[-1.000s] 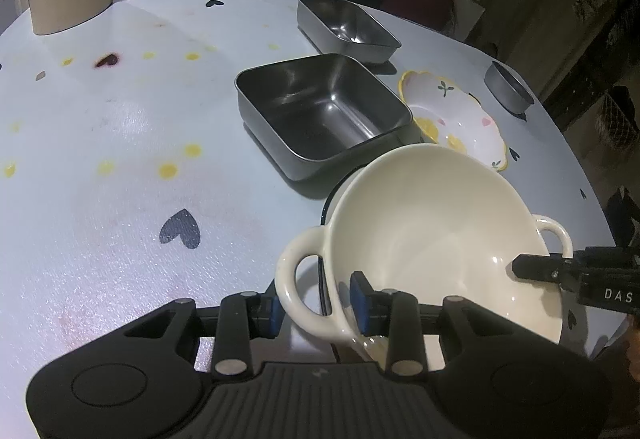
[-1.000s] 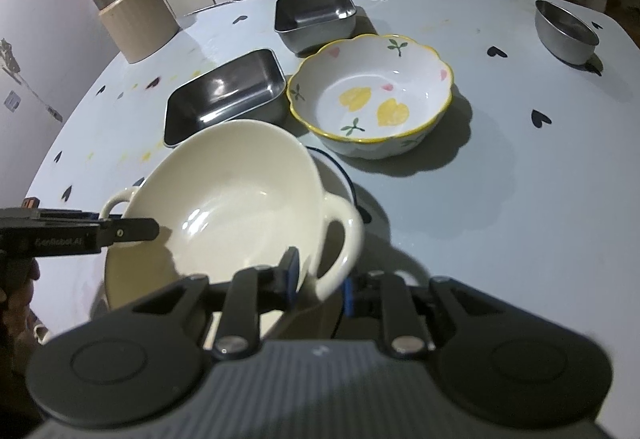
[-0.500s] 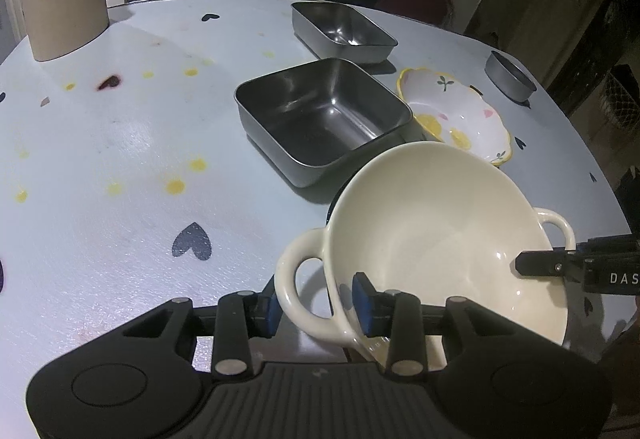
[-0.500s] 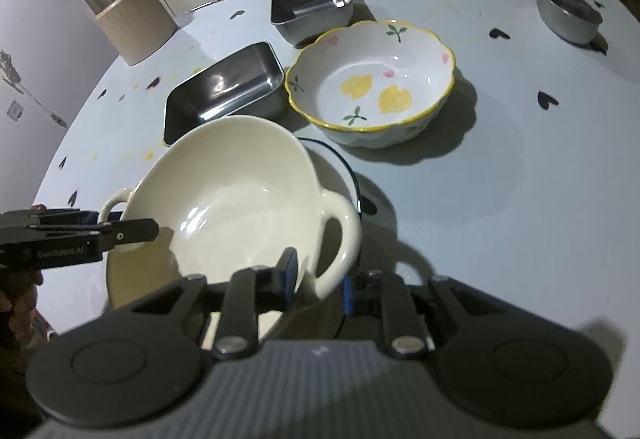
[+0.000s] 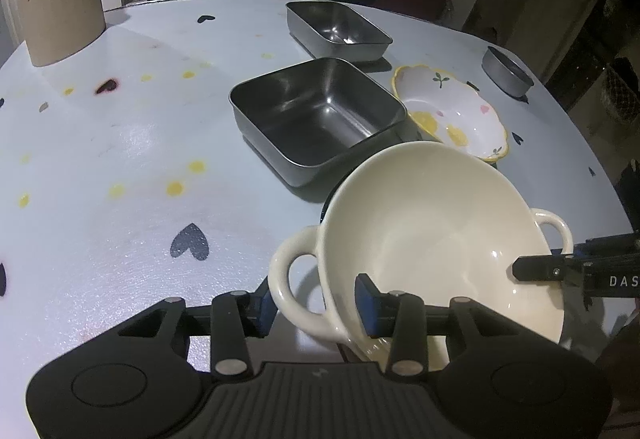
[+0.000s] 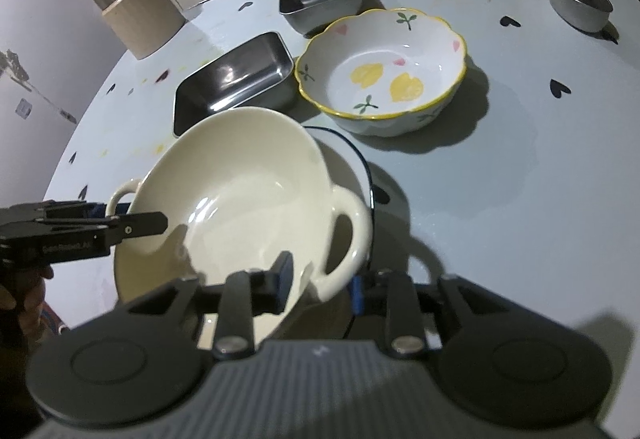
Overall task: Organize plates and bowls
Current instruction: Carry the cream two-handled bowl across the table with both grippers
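The left gripper (image 5: pixel 316 305) is clamping its blue-padded fingers (image 5: pixel 366 303) across one looped handle and the wall beside it. The right gripper (image 6: pixel 320 281) is doing likewise at the opposite handle — the two are facing each other.

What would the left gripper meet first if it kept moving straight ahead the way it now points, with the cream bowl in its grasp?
Probably the nearer square steel container. The left gripper, shut on the cream two-handled bowl, points toward it, though depth and height are unclear.
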Demonstrator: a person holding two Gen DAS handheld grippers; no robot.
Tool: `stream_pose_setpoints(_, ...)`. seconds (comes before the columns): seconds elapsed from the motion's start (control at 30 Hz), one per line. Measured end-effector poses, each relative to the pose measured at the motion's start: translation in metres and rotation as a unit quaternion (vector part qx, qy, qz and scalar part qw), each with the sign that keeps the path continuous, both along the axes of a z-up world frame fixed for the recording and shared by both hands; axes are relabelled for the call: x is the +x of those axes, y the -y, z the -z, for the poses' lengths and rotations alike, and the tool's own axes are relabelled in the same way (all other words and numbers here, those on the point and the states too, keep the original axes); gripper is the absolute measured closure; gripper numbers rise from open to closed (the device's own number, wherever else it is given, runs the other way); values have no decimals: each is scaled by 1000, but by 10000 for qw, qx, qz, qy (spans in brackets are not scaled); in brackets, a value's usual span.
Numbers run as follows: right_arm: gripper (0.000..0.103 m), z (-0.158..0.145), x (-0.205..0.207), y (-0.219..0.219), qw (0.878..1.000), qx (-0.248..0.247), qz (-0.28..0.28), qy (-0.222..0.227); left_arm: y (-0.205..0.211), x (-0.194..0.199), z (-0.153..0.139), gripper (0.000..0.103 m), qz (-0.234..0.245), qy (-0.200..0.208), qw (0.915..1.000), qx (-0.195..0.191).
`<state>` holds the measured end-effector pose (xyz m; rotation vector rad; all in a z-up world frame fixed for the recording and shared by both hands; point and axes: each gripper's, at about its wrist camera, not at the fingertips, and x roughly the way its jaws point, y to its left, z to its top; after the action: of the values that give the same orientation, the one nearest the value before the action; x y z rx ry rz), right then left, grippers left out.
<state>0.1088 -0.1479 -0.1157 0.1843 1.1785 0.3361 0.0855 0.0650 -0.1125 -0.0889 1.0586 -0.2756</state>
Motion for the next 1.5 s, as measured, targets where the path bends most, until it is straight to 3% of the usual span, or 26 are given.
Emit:
stream_pose_setpoints(0.63, 78, -3, -1, 12, 9994, 199, 273, -115, -1, 1, 0, 65, -11, -58, 10000, -67)
stream_pose_setpoints(0.7, 76, -5, -2, 15, 9989, 259, 360, -156, -2, 2, -2, 65, -6, -32, 9999, -120)
stream_pose_setpoints(0.77, 66, -10, -2, 20, 9983, 276, 493, -125, -2, 2, -4, 65, -13, -23, 9999, -120)
stream_pose_setpoints(0.87, 66, -20, -2, 26, 9981, 257, 524, 185, -2, 2, -3, 65, -17, -31, 9999, -128)
stream_pose_setpoints(1.03, 78, -16, 0, 26, 9982, 224, 555, 87, -3, 2, -3, 66, 15, -44, 9999, -133)
stream_pose_setpoints(1.3, 80, -16, -4, 26, 9984, 132, 542, 88, 2, 2, 2, 67, 179, -171, 9997, -80)
stream_pose_setpoints(1.37, 88, -17, -5, 27, 9984, 124, 542, 116, 1, 2, 2, 67, 165, -179, 9996, -105)
stream_pose_setpoints(1.5, 88, -16, -6, 29, 9984, 86, 537, 161, 1, 1, 0, 67, 150, -139, 9997, -105)
